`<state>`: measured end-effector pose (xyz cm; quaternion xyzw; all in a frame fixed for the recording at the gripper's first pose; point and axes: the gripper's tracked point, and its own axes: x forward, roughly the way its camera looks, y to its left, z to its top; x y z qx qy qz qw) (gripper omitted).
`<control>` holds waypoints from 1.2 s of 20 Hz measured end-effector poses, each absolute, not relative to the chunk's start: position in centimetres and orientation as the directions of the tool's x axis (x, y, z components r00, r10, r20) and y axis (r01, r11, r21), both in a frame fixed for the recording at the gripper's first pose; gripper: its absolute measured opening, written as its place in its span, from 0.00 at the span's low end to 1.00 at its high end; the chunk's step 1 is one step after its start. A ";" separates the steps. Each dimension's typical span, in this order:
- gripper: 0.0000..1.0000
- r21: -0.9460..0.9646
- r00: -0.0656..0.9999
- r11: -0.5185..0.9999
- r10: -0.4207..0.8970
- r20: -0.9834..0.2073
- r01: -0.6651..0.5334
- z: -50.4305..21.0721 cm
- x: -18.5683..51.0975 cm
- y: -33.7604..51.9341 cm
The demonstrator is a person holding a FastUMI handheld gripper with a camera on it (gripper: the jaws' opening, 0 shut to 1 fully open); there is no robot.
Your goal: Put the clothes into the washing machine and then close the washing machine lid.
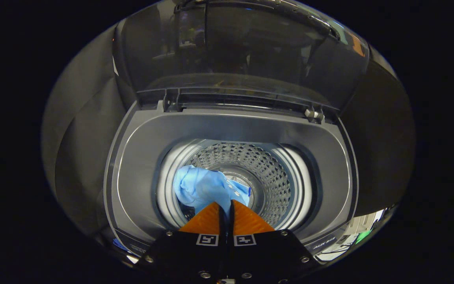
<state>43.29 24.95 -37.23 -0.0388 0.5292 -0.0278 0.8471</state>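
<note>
Gripper (226, 205) holding a light blue garment (201, 187) over an open washer drum.

The two fingers sit almost closed, only a thin slit between them, pinching a fold of the garment at their tips. The rest of the cloth hangs just beyond them, inside the perforated drum (266, 177), toward its left wall. Around the drum lies the washer's grey top (227, 130). Beyond it, the tinted lid (246, 51) stands raised.
</note>
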 end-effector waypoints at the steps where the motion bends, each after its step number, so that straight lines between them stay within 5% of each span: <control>1: 0.00 -0.099 0.434 0.995 -0.089 -0.896 0.000 -37.4 43.3 24.9; 8: 0.00 -0.097 0.442 0.995 -0.077 -0.894 -0.023 -37.9 43.5 24.9; 10: 0.10 -0.099 0.485 0.995 -0.082 -0.871 -0.009 -38.3 44.3 24.8; 14: 0.98 -0.056 0.489 0.998 -0.060 -0.870 0.022 -37.3 44.1 25.1; 24: 0.98 -0.034 0.760 0.996 -0.082 -0.645 0.078 -27.1 44.6 23.6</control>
